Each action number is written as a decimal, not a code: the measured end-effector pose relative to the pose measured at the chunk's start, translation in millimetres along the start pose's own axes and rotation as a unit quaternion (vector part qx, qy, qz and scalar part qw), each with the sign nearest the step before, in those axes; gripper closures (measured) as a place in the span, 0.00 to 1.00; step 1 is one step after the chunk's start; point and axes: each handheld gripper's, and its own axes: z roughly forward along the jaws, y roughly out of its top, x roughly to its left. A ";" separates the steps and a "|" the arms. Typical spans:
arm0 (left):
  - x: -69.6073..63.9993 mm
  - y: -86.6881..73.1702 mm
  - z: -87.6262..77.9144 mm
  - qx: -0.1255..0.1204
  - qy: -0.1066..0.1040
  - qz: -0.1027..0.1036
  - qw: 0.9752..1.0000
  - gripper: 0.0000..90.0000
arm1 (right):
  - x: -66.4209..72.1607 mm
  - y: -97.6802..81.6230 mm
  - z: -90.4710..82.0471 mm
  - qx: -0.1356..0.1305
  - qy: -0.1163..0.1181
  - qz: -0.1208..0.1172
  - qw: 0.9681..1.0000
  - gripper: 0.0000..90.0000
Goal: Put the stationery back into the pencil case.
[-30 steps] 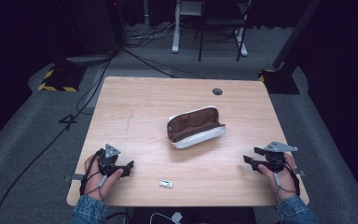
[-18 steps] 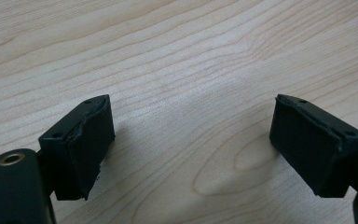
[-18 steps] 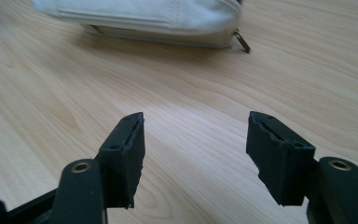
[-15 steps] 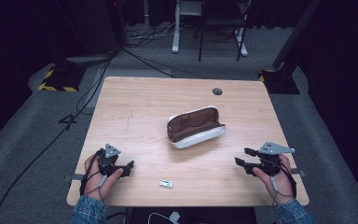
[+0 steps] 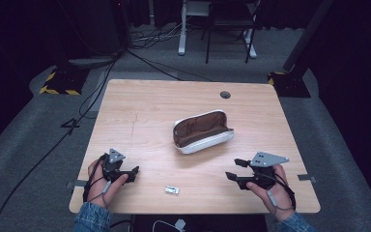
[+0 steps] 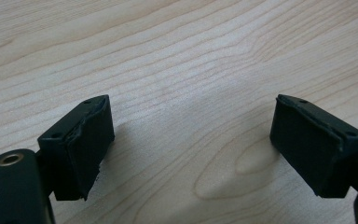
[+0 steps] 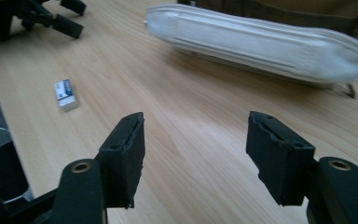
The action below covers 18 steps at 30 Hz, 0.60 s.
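Right gripper [image 5: 235,169] at lower right of the high view, jaws apart and holding nothing, near the open white pouch [image 5: 203,132] at frame centre, small eraser [image 5: 172,190] at lower middle, left gripper [image 5: 134,172] at lower left likewise released

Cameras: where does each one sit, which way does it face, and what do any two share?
High view: above the near edge, looking forward and down on the table; both hands and forearms show.
Left gripper view: on the left gripper, facing bare wood; open jaws.
Right gripper view: on the right gripper, facing the pouch.
High and right views share pouch, eraser, left gripper.
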 end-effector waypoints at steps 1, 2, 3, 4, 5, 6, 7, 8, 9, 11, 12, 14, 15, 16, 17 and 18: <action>-0.1 0.2 0.4 -0.002 0.002 0.000 1.000 0.15 | 4.7 2.6 3.3 0.001 0.008 -0.006 1.000 0.42; -0.1 0.3 0.6 -0.002 0.003 0.000 1.000 0.15 | 8.5 4.7 6.2 0.001 0.013 -0.010 1.000 0.43; -0.2 0.5 0.7 -0.002 0.002 -0.001 1.000 0.15 | 11.2 6.4 8.4 0.003 0.017 -0.015 1.000 0.43; -0.2 0.6 0.8 -0.002 0.002 -0.002 1.000 0.15 | 14.8 8.4 11.4 0.003 0.023 -0.019 1.000 0.43; -0.4 0.6 1.0 -0.002 0.001 -0.003 1.000 0.15 | 18.7 10.9 15.0 0.004 0.030 -0.024 0.999 0.43; -0.2 0.6 1.2 -0.002 0.000 -0.004 1.000 0.15 | 20.9 12.3 16.9 0.006 0.034 -0.025 0.999 0.43; 0.1 0.8 1.3 -0.002 -0.002 -0.001 1.000 0.15 | 23.2 14.1 19.2 0.008 0.036 -0.028 0.999 0.43; 0.0 1.1 1.6 0.000 -0.002 0.001 1.000 0.14 | 25.1 15.4 21.7 0.010 0.039 -0.029 0.999 0.43; 0.0 1.1 1.6 0.000 -0.002 0.001 1.000 0.14 | 25.1 15.4 21.7 0.010 0.039 -0.029 0.999 0.43; -0.4 1.3 1.7 0.001 -0.001 0.000 1.000 0.13 | 30.4 17.8 29.2 0.014 0.049 -0.029 0.998 0.43; -0.4 1.4 1.8 0.001 -0.001 0.000 1.000 0.13 | 32.6 18.2 31.9 0.016 0.053 -0.029 0.998 0.43; -0.1 1.5 1.9 0.001 -0.002 0.003 1.000 0.13 | 37.9 19.2 37.4 0.020 0.062 -0.033 0.997 0.44; -0.2 1.5 1.8 0.002 -0.002 0.002 1.000 0.13 | 40.7 19.8 39.9 0.023 0.065 -0.036 0.997 0.44; -0.2 1.5 1.8 0.002 -0.002 0.002 1.000 0.13 | 43.4 20.3 42.7 0.024 0.070 -0.038 0.997 0.44; -0.2 1.6 1.8 0.002 -0.002 0.003 1.000 0.13 | 46.9 21.2 46.1 0.026 0.075 -0.041 0.996 0.44; -0.3 1.5 1.9 0.002 -0.002 0.002 1.000 0.13 | 49.6 21.8 48.9 0.026 0.080 -0.043 0.996 0.44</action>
